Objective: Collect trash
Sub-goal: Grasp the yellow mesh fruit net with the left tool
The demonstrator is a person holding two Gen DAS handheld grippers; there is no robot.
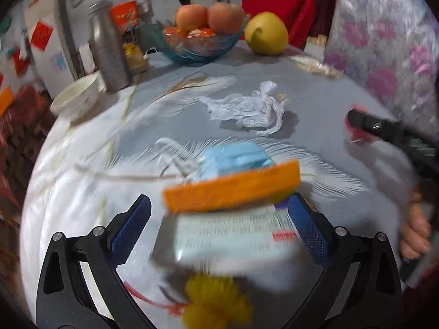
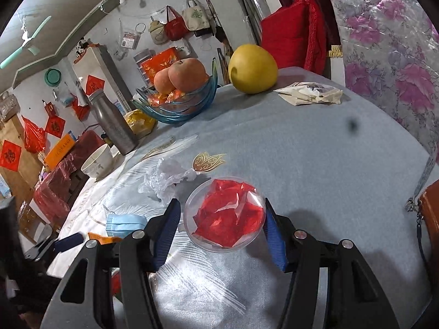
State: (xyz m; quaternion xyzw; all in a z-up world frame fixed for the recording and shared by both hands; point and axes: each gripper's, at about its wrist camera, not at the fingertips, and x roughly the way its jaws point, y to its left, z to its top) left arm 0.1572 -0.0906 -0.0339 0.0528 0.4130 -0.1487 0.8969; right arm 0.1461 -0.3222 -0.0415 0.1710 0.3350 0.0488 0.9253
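Note:
An orange and white carton, blurred, lies between the blue pads of my left gripper. Its right pad touches the carton and a strip of cloth shows at the left pad. Beyond it lie a blue face mask and a crumpled white tissue. My right gripper is shut on a clear round tub holding red wrappers, which rests on the tablecloth. The tissue and mask lie to its left. A flat printed packet sits at the far right.
At the back stand a blue glass fruit bowl, a yellow pomelo, a steel bottle and a white bowl. A red cushion leans behind. A brown bag hangs at the table's right edge.

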